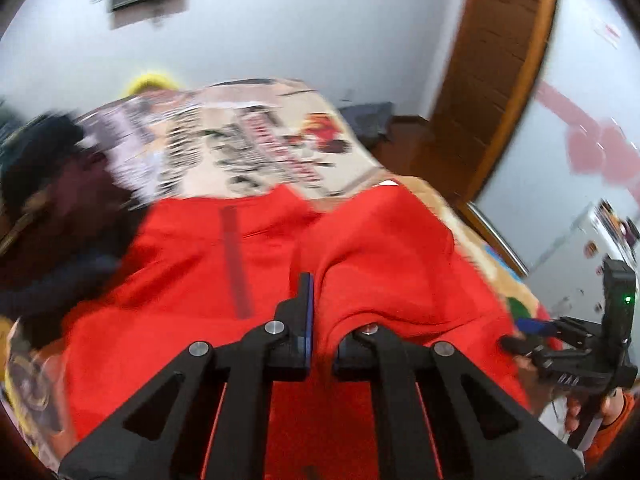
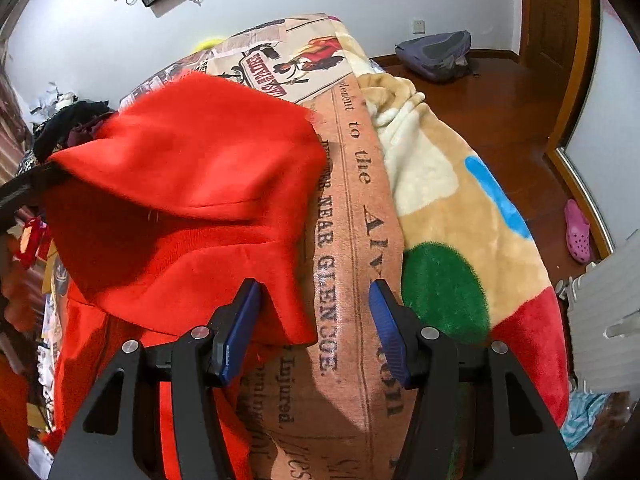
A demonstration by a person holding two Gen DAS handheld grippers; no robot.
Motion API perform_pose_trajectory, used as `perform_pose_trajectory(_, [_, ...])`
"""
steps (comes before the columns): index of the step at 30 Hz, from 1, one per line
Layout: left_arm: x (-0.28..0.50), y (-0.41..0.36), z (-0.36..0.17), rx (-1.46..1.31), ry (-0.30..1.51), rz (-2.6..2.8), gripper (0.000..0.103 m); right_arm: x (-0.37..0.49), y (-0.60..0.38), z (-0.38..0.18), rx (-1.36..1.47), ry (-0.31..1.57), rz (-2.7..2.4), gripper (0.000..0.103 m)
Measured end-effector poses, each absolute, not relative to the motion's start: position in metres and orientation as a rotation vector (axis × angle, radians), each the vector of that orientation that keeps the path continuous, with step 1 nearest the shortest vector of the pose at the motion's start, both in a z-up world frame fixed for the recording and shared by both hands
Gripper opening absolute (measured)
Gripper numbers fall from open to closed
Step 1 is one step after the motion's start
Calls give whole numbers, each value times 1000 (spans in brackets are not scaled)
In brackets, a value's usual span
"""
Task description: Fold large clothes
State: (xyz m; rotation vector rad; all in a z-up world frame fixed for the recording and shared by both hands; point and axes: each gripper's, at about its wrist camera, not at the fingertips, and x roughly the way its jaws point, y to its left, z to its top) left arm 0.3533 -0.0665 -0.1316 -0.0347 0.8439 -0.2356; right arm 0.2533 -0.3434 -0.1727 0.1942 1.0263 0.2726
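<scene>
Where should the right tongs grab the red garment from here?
Best bet is the loose lower corner of the red garment, hanging just inside the left finger of the open right tongs. Come in from the right, over the newsprint sheet, so both fingers straddle that free edge. The left tongs already pinch a bunched fold, so the cloth seems lifted and the corner hangs clear.

Bare newsprint sheet [image 2: 352, 216] was left open between the red garment [image 2: 188, 184] and the bunched fleece blanket [image 2: 452, 216]; passage leftward was blocked by piled dark clothes [image 2: 68, 124].
</scene>
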Motion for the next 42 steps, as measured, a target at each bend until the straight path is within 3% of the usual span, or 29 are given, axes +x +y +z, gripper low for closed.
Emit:
perform_pose_trajectory(2, [345, -33, -142, -84, 881, -190, 8, 252, -343, -173, 200, 1022, 266, 53])
perform_pose_trajectory(5, [332, 6, -170, -144, 962, -133, 23, 252, -343, -173, 210, 1025, 262, 53])
perform_pose_trajectory(7, [322, 25, -195, -142, 1017, -79, 53, 252, -342, -172, 205, 1025, 255, 53])
perform_pose_trajectory(9, [313, 39, -213, -159, 1040, -58, 65, 252, -340, -172, 200, 1026, 249, 53])
perform_pose_trajectory(19, [283, 103, -237, -338, 1030, 28, 66, 253, -339, -174, 187, 1038, 233, 56])
perform_pose_trajectory(29, [251, 160, -242, -233, 1032, 263, 64, 252, -336, -173, 188, 1042, 194, 56])
perform_pose_trajectory(36, [227, 186, -237, -409, 1008, 163, 64, 251, -331, -159, 167, 1039, 171, 56])
perform_pose_trajectory(42, [258, 176, -237, -566, 1015, 29, 63, 250, -312, -121, 133, 941, 220, 59])
